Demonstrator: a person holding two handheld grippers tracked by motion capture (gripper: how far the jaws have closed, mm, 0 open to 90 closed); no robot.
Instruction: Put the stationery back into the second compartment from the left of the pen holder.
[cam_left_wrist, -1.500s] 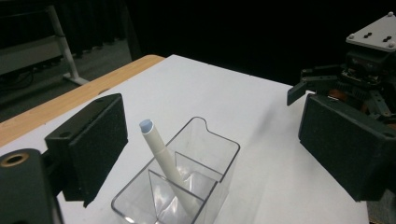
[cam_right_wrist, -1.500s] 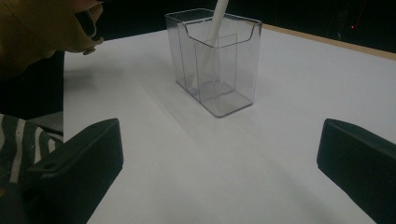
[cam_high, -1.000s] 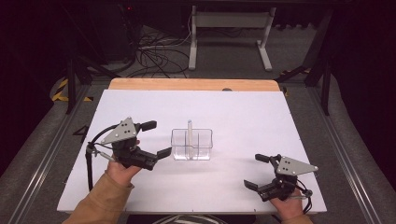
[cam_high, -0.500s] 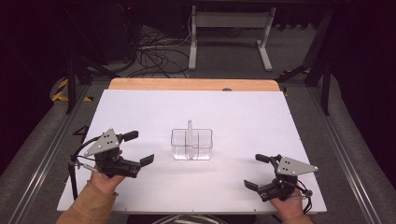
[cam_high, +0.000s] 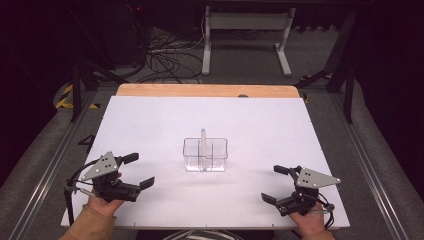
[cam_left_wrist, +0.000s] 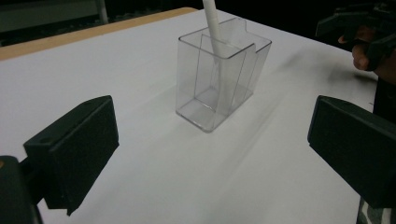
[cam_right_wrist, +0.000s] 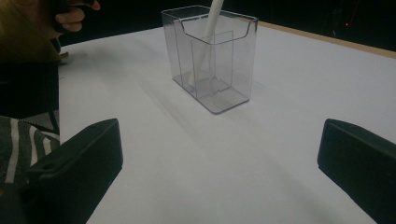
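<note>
Item: we list one clear plastic holder (cam_high: 205, 155) with inner dividers, standing upright midway between the table's left and right edges and nearer the near edge, with a white stick (cam_high: 203, 139) leaning in one compartment and nothing between it and either gripper. Surface: we note a white table (cam_high: 250, 120) with a wooden strip along its far edge, dark floor, cables (cam_high: 165, 52) and a metal stand (cam_high: 245, 30) beyond. Hands: we record the left gripper (cam_high: 135, 172) by the near left corner and the right gripper (cam_high: 274, 184) by the near right corner, both with jaws spread and empty, pointing inward.
</note>
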